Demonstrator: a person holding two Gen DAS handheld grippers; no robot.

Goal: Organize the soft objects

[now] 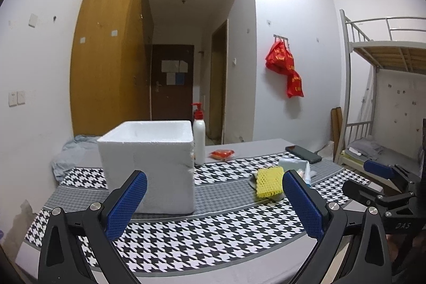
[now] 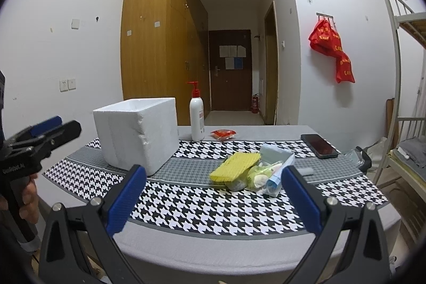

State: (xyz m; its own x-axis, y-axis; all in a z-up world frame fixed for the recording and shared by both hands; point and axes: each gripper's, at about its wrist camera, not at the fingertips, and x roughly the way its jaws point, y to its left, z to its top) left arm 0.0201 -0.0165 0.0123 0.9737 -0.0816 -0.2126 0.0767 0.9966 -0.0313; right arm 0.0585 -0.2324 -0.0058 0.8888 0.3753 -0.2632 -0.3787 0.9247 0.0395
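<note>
On the houndstooth cloth (image 2: 202,206) covering the table, a white foam box (image 2: 138,132) stands to the left, open at the top. To its right lies the heap of soft things: a yellow sponge (image 2: 234,167) resting on crumpled bags and packets (image 2: 269,175). Behind them stand a pump bottle (image 2: 197,116) just beside the box, a red packet (image 2: 223,134) and a dark phone (image 2: 319,146). The left gripper (image 1: 213,204) and right gripper (image 2: 213,200) both hover spread wide, grasping nothing, with bare cloth between them and the heap.
</note>
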